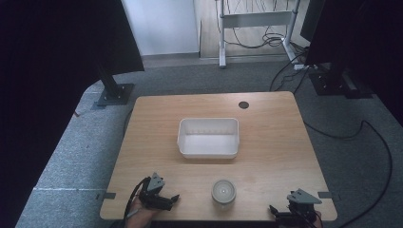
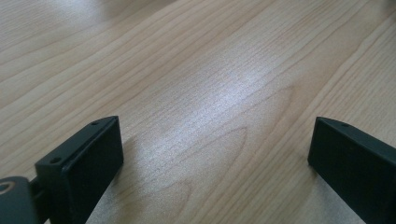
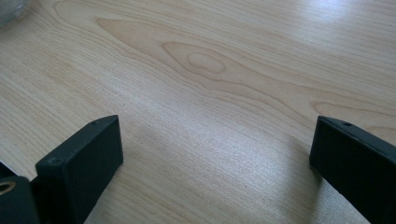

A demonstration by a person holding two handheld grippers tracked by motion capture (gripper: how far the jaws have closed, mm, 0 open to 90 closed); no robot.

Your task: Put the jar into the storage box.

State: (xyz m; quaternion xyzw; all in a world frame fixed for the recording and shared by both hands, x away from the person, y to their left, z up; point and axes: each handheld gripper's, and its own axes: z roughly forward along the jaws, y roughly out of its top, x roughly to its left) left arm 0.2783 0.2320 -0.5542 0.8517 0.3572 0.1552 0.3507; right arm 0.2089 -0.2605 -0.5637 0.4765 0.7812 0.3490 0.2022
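Note:
A white rectangular bin stands in the middle of the wooden table, with nothing visible inside. A small round clear jar with a white lid stands near the front edge, between the two grippers. My left gripper rests at the front left, held by a hand, well left of the jar. Its jaws stand wide apart over bare wood. My right gripper sits at the front right corner, also open over bare wood. A sliver of the jar shows at the top left of the right gripper view.
A dark round hole marks the table's far edge. Dark stands and cables lie on the grey carpet around the table. A white desk frame stands beyond.

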